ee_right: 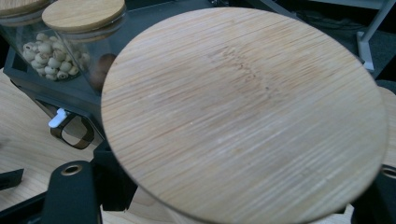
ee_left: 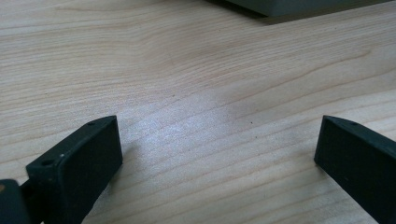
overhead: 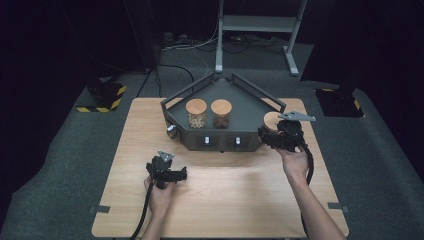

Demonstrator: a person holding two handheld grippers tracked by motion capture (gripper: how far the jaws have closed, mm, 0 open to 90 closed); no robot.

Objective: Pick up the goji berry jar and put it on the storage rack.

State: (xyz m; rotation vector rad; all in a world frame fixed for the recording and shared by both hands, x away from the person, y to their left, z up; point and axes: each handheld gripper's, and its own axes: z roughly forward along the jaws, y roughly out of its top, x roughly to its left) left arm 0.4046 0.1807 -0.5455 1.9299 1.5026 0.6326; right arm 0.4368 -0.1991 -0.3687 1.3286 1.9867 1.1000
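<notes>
Jar (ee_right: 243, 116) body hidden under its bamboo lid — right jaws clamped round it; left jaws wide, empty.

no readable text, labels or numbers

Right gripper (overhead: 272, 134) held at dark tray (overhead: 250, 107) right corner, wooden-lidded jar (overhead: 272, 120) gripped; left gripper (overhead: 170, 172) rested on table (overhead: 225, 200); two jars (overhead: 209, 113) seen in tray.

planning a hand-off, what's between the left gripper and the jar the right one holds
In the high view, bare table lies between the left gripper and the held jar.
</notes>
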